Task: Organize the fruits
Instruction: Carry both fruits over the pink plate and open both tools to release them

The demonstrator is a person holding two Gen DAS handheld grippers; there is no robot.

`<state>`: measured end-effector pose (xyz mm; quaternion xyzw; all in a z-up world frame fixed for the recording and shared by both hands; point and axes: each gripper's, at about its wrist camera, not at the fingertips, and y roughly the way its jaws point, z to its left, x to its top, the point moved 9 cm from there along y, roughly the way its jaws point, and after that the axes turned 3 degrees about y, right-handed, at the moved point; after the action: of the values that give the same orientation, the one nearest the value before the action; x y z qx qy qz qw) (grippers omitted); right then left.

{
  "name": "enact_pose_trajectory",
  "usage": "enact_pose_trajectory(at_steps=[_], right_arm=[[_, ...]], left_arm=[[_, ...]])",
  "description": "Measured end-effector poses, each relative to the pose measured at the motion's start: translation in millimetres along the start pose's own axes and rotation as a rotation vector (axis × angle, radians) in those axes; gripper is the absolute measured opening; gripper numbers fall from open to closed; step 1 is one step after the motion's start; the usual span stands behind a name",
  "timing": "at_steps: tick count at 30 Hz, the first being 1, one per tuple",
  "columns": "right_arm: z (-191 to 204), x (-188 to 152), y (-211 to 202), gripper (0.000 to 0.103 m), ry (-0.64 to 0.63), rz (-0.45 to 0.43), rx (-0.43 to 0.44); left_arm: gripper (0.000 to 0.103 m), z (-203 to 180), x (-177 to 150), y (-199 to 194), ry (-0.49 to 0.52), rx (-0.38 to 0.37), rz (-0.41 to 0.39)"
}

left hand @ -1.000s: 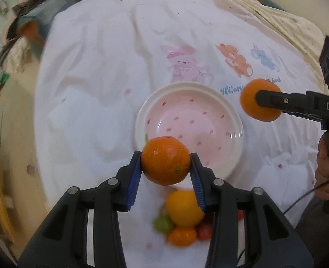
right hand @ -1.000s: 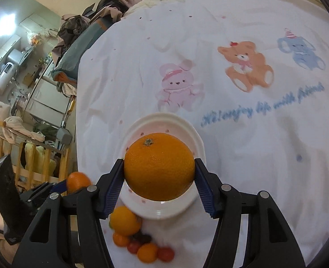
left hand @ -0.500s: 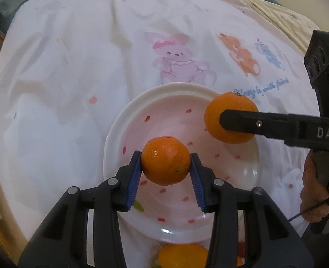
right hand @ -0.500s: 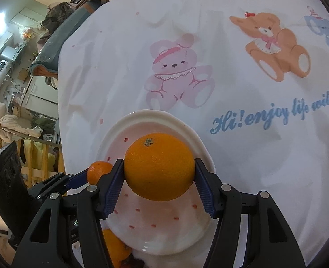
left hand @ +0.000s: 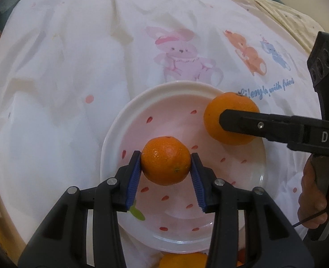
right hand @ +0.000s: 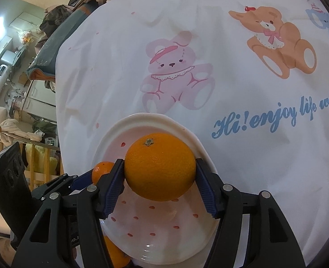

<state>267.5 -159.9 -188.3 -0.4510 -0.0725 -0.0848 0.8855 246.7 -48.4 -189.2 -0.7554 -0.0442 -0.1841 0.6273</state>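
Observation:
My left gripper (left hand: 166,179) is shut on a small orange (left hand: 165,160) and holds it over the near half of a white plate with red specks (left hand: 142,105). My right gripper (right hand: 160,186) is shut on a larger orange (right hand: 160,170) and holds it over the same plate (right hand: 151,118). In the left wrist view the larger orange (left hand: 215,114) hangs over the plate's far right rim. In the right wrist view the small orange (right hand: 101,171) shows at the left, partly hidden by my finger.
More fruit lies just beyond the plate's near edge: an orange one (left hand: 180,260) in the left wrist view, also seen in the right wrist view (right hand: 115,253). A white cloth with cartoon bears (right hand: 276,44) covers the table. Clutter and furniture stand at the left (right hand: 12,67).
Both grippers have moved forward over the plate with their oranges and come lower and closer to it. The loose fruit pile has slid almost out of view below.

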Motion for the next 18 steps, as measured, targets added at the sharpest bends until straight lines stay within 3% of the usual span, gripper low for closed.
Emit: enact_pose_trajectory(at_steps=[6, 8, 10, 13, 18], right_arm=[[-2.4, -1.3, 2.2, 0.067, 0.019, 0.022, 0.015], [-1.7, 0.8, -1.0, 0.075, 0.026, 0.005, 0.029], [-1.2, 3.6, -6.3, 0.08, 0.024, -0.02, 0.03], [-1.1, 5.2, -9.7, 0.08, 0.016, -0.031, 0.029], [-3.6, 6.4, -12.7, 0.08, 0.034, -0.029, 0.047]], left_arm=[[0.04, 3.5, -8.2, 10.4, -0.011, 0.004, 0.054], [0.041, 4.9, -9.9, 11.5, -0.017, 0.004, 0.055], [0.053, 6.3, -9.2, 11.0, -0.02, 0.013, 0.056], [0.062, 2.4, -9.1, 10.3, -0.016, -0.002, 0.043], [0.065, 3.5, -9.3, 8.6, -0.019, 0.006, 0.031]])
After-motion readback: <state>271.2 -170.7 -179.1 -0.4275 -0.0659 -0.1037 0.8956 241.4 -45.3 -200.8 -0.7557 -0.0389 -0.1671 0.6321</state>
